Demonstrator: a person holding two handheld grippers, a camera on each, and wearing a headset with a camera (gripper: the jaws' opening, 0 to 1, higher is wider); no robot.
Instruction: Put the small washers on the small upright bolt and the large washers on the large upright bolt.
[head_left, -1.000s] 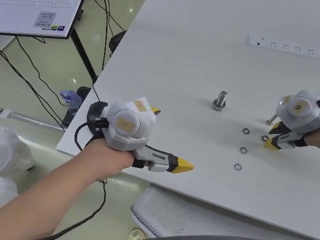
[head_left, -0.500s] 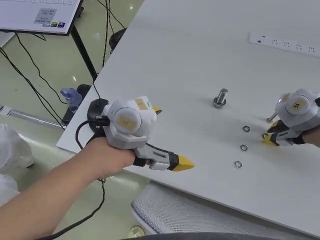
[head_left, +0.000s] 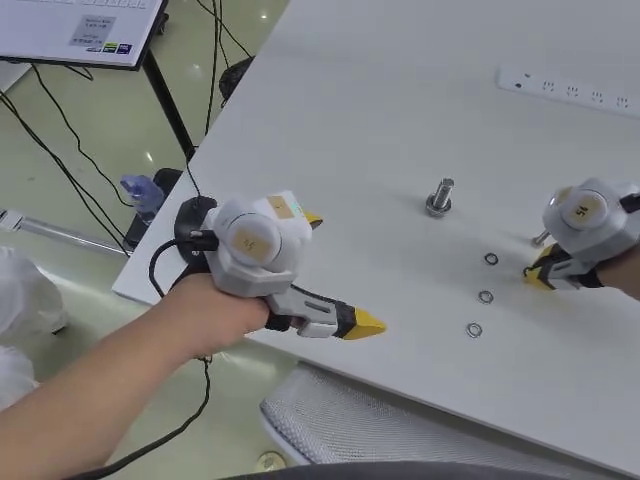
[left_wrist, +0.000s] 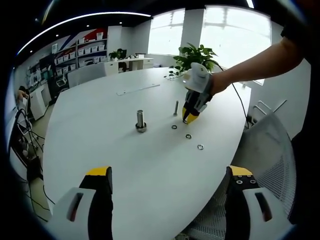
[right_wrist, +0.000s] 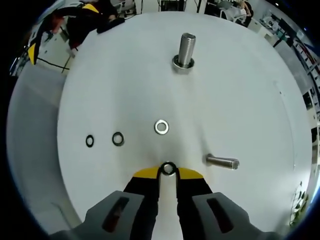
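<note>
The large upright bolt (head_left: 440, 198) (right_wrist: 184, 50) (left_wrist: 140, 121) stands mid-table. The thin small bolt (head_left: 540, 238) (right_wrist: 222, 161) (left_wrist: 176, 107) stands to its right. Three washers (head_left: 491, 259) (head_left: 485, 296) (head_left: 474, 329) lie loose in a row in front of them. My right gripper (head_left: 535, 275) (right_wrist: 168, 171) is low on the table beside the small bolt, its jaws closed in on a fourth washer (right_wrist: 168, 168) that sits between the tips. My left gripper (head_left: 365, 323) (left_wrist: 167, 177) hovers at the near table edge, jaws wide open and empty.
A white power strip (head_left: 570, 92) lies at the far right of the white table (head_left: 350, 130). A monitor (head_left: 70, 30) and cables are off the table's left side, and a chair (head_left: 400, 430) is below its near edge.
My right gripper has shifted slightly left over the washer by its tips, which no longer shows in the head view. The left gripper has not moved.
</note>
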